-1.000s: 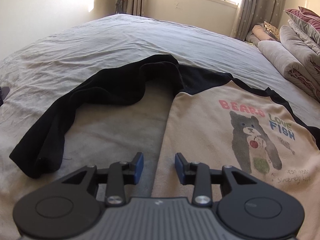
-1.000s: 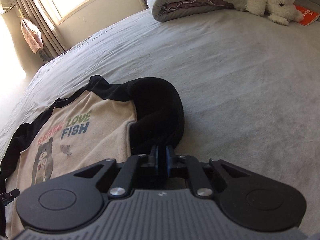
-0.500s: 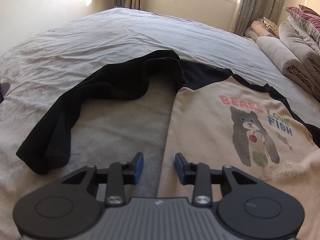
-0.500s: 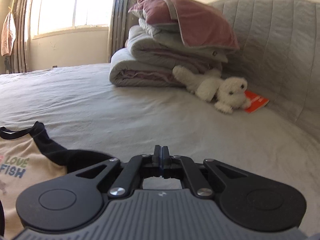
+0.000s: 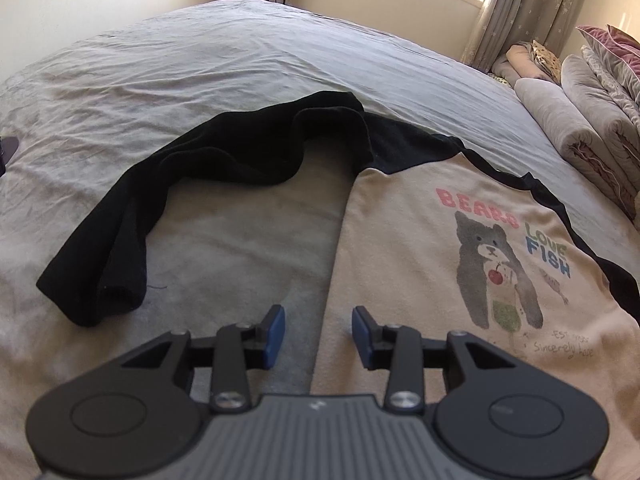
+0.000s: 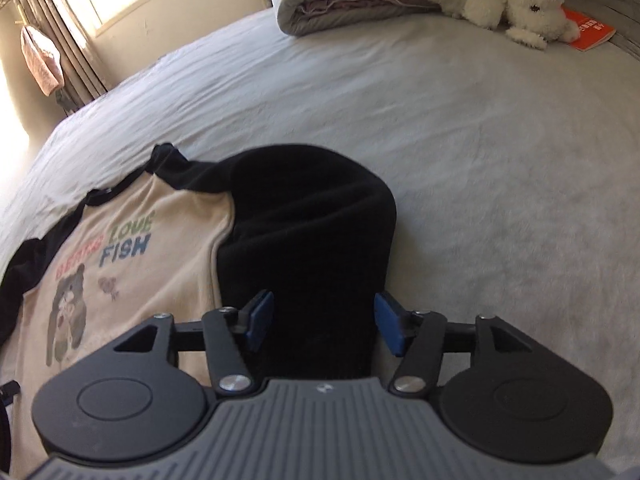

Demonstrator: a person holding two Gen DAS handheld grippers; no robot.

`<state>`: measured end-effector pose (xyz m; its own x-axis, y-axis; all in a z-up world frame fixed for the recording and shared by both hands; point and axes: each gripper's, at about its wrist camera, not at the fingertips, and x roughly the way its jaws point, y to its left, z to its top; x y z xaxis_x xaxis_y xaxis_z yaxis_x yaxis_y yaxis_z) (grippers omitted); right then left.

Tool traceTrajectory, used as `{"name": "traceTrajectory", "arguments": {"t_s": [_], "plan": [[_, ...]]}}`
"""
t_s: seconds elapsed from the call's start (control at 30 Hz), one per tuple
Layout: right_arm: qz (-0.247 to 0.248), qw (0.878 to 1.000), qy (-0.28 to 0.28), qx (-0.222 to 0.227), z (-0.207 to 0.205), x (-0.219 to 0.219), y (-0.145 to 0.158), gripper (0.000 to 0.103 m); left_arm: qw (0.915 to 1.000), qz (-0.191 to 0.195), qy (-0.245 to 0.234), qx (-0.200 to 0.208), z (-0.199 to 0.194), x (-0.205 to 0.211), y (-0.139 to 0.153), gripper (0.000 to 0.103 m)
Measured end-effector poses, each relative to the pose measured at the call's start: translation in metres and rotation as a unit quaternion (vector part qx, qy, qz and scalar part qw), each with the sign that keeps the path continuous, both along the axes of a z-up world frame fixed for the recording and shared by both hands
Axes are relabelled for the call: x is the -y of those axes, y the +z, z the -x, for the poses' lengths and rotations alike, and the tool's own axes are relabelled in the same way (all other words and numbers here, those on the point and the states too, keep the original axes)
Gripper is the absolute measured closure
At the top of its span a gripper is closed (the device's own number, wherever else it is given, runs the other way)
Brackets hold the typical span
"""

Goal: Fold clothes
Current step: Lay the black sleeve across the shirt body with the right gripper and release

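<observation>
A beige shirt (image 5: 420,264) with black sleeves and a bear print lies flat on the grey bed (image 5: 240,64). Its left black sleeve (image 5: 192,176) curves out over the sheet. My left gripper (image 5: 319,326) hovers open over the shirt's left side edge, holding nothing. In the right wrist view the same shirt (image 6: 160,256) shows its right black sleeve (image 6: 312,236), folded back toward me. My right gripper (image 6: 323,316) is open, its blue pads on either side of this sleeve's near end.
Folded quilts and pillows (image 5: 588,120) are stacked at the head of the bed. A white plush toy (image 6: 500,0) and an orange booklet (image 6: 592,32) lie near the quilt roll (image 6: 340,4). Curtains and a window stand beyond the bed.
My right gripper was shut and swung up toward the headboard; now it points down at the right sleeve and has opened. The left gripper has stayed open, shifting only slightly.
</observation>
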<state>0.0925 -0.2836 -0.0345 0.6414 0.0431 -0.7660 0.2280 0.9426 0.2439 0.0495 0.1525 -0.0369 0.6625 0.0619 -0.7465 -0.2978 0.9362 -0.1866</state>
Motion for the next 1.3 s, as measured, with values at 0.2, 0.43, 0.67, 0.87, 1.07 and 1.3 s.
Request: {"name": "traceTrajectory", "arguments": {"t_s": [0.2, 0.43, 0.67, 0.87, 1.07, 1.3], "plan": [[0.091, 0.993, 0.071, 0.013, 0.008, -0.037, -0.005, 0.076, 0.9999, -0.012, -0.005, -0.002, -0.003, 0.007, -0.001, 0.062], [0.185, 0.978, 0.087, 0.027, 0.004, -0.034, -0.002, 0.095, 0.9998, -0.020, -0.009, -0.004, -0.005, 0.009, -0.002, 0.062], [0.328, 0.942, -0.011, 0.076, -0.003, 0.004, 0.011, 0.095, 0.9998, -0.013, -0.015, -0.008, -0.003, 0.007, 0.001, 0.062], [0.300, 0.949, -0.038, 0.089, -0.002, 0.023, 0.020, 0.083, 0.9988, 0.028, -0.030, -0.025, 0.005, -0.004, 0.004, 0.062], [0.203, 0.977, 0.009, 0.066, 0.022, 0.013, 0.024, 0.063, 0.9927, 0.108, -0.036, -0.039, 0.024, -0.024, -0.001, 0.062], [0.037, 0.997, 0.070, 0.022, 0.056, 0.003, 0.022, 0.063, 0.9757, 0.206, -0.037, -0.063, 0.048, -0.046, -0.009, 0.063]]}}
